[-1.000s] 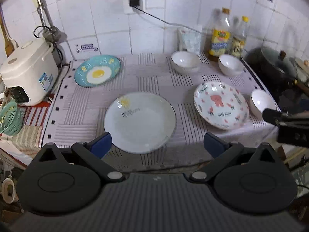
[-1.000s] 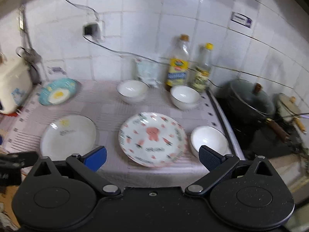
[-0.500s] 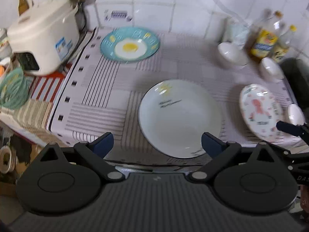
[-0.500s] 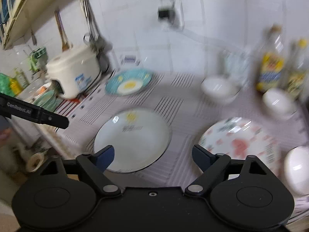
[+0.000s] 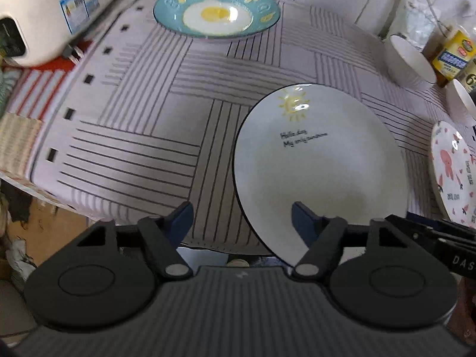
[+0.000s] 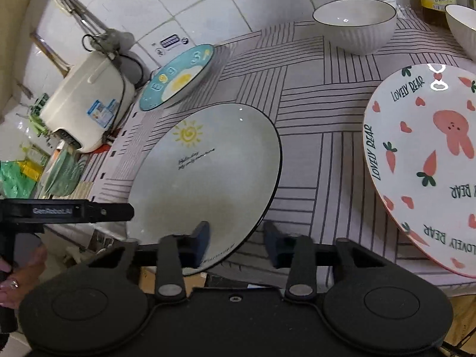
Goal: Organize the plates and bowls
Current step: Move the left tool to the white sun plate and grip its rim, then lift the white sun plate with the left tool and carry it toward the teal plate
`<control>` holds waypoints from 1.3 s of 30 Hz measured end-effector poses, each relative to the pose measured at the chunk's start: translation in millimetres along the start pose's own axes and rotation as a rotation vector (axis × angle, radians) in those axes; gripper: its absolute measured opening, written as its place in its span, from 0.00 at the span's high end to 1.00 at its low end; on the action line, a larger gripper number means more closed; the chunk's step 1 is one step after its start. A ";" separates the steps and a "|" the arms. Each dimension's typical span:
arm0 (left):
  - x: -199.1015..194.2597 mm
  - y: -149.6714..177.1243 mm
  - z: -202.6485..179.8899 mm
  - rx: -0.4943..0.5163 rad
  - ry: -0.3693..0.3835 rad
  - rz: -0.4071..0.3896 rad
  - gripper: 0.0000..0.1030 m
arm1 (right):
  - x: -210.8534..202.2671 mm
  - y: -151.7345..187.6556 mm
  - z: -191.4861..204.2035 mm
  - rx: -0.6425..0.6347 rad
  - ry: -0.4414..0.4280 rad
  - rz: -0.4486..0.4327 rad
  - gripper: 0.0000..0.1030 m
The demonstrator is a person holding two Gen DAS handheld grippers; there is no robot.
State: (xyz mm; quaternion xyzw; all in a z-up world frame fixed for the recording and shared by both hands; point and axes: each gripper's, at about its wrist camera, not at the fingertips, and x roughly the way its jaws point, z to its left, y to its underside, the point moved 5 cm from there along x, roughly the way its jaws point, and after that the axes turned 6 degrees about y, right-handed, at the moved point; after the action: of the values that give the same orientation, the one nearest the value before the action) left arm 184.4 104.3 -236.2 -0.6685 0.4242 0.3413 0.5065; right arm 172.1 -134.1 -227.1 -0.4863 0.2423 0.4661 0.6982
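A white plate with a sun drawing (image 5: pixel 321 160) (image 6: pixel 205 163) lies at the counter's front edge. A blue fried-egg plate (image 5: pixel 217 12) (image 6: pixel 178 77) lies at the back left. A pink "Lovely Bear" plate (image 6: pixel 428 154) (image 5: pixel 455 172) lies to the right. White bowls (image 6: pixel 355 23) (image 5: pixel 407 62) stand at the back. My left gripper (image 5: pixel 242 218) is open, its right finger over the white plate's near rim. My right gripper (image 6: pixel 236 244) is open, its jaws either side of the same plate's near right rim.
A white rice cooker (image 6: pixel 86 101) (image 5: pixel 44 15) stands at the left edge. Bottles (image 5: pixel 452 53) stand at the back right against the tiled wall. A striped cloth (image 5: pixel 154 125) covers the counter. The counter's front edge drops off just below both grippers.
Both grippers have moved down and forward to the white sun plate's near rim. The right gripper swung left from the bear plate, and its jaws have narrowed.
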 end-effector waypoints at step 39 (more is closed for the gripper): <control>43.6 -125.2 -40.1 0.181 0.176 0.119 0.77 | 8.1 -100.2 -34.1 0.087 0.002 -0.082 0.81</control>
State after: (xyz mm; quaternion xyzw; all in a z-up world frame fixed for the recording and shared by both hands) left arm 317.5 71.8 -216.2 -0.6212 0.5349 0.2709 0.5046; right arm 268.4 -170.9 -202.1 -0.4655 0.2428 0.4258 0.7370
